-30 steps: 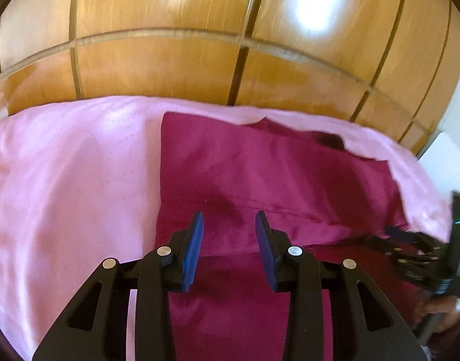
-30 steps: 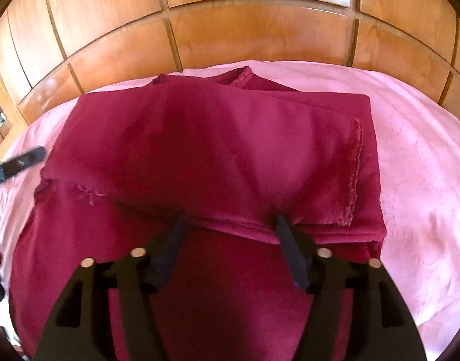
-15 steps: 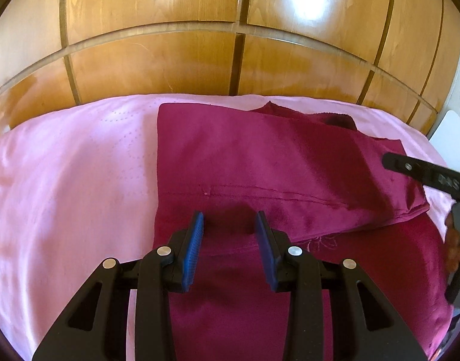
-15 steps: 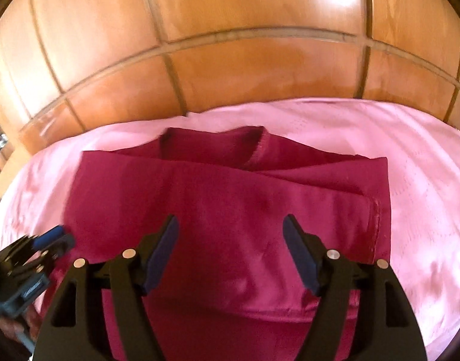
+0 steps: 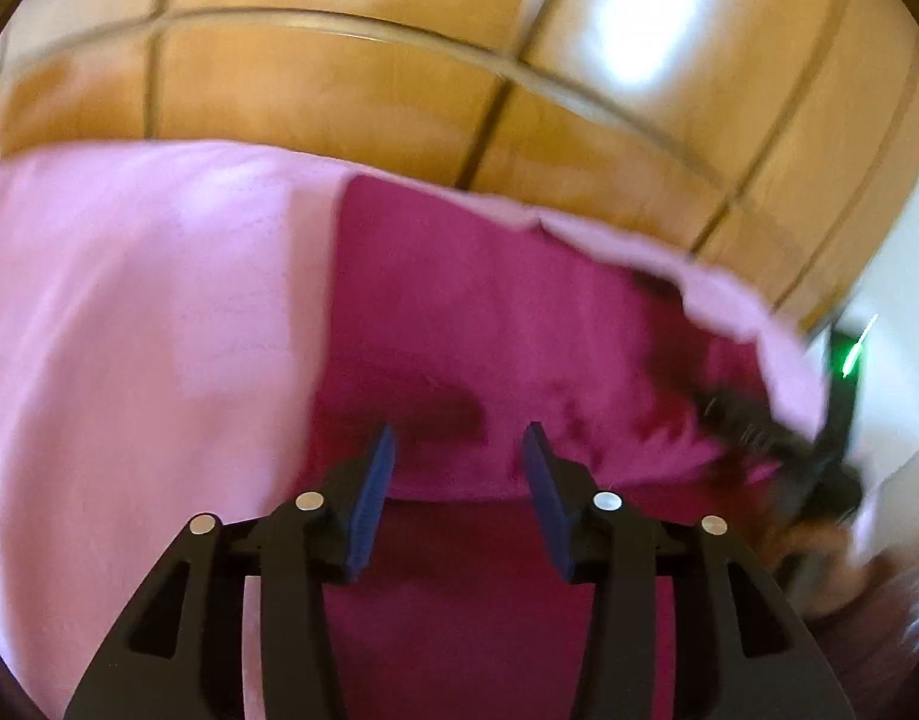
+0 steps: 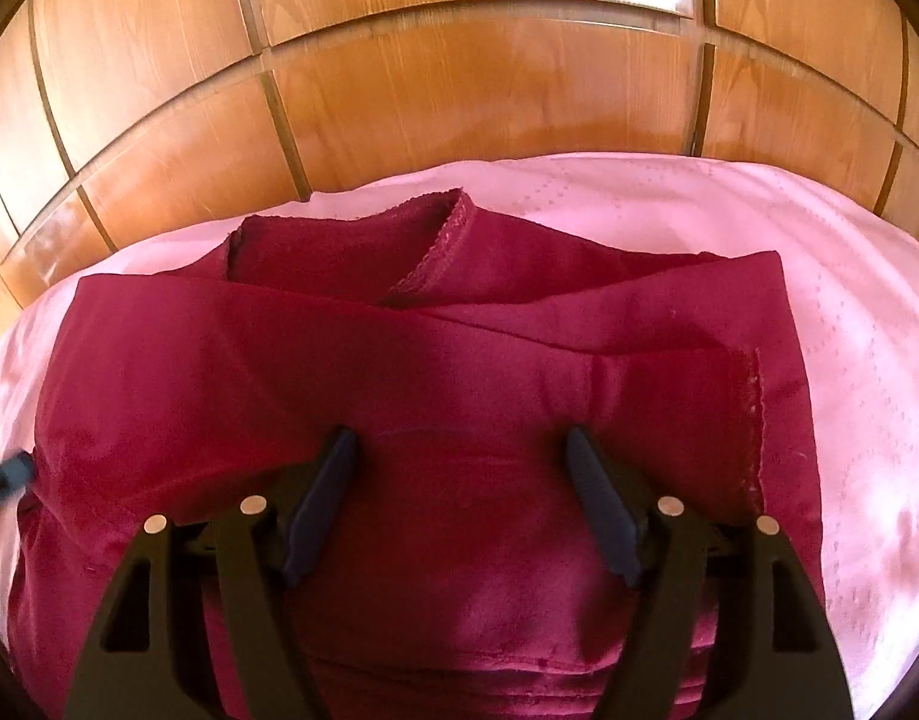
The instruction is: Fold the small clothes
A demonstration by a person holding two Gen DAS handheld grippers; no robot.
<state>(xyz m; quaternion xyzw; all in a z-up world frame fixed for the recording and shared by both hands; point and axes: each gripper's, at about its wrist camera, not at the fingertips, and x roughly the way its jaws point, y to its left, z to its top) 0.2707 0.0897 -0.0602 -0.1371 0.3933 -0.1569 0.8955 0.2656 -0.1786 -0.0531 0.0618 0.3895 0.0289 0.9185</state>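
The maroon garment [image 6: 435, 396] lies on the pink bedspread [image 6: 849, 360], just in front of the wooden headboard [image 6: 459, 90], and it's already doubled over: one folded layer sits across the top with its stitched edge running down the side away from the left gripper. So at least one fold looks done, and I'd judge another fold or a final smoothing is what remains. The right gripper [image 6: 459, 486] hovers over the near half of the garment, its jaws spread wide and just widened further, nothing pinched between them. The left gripper [image 5: 459, 480] sits at the folded edge, jaws partly apart and freshly opened, the cloth beneath them rather than clamped as far as I can tell, though that view is badly smeared. Now the contrast: the right wrist view is sharp and shows the scalloped trim [image 6: 441, 252] and the tucked layers toward the headboard, which the left view cannot resolve. The left view instead shows the garment's left-hand edge against the bedspread and a blurred right gripper at the far side.
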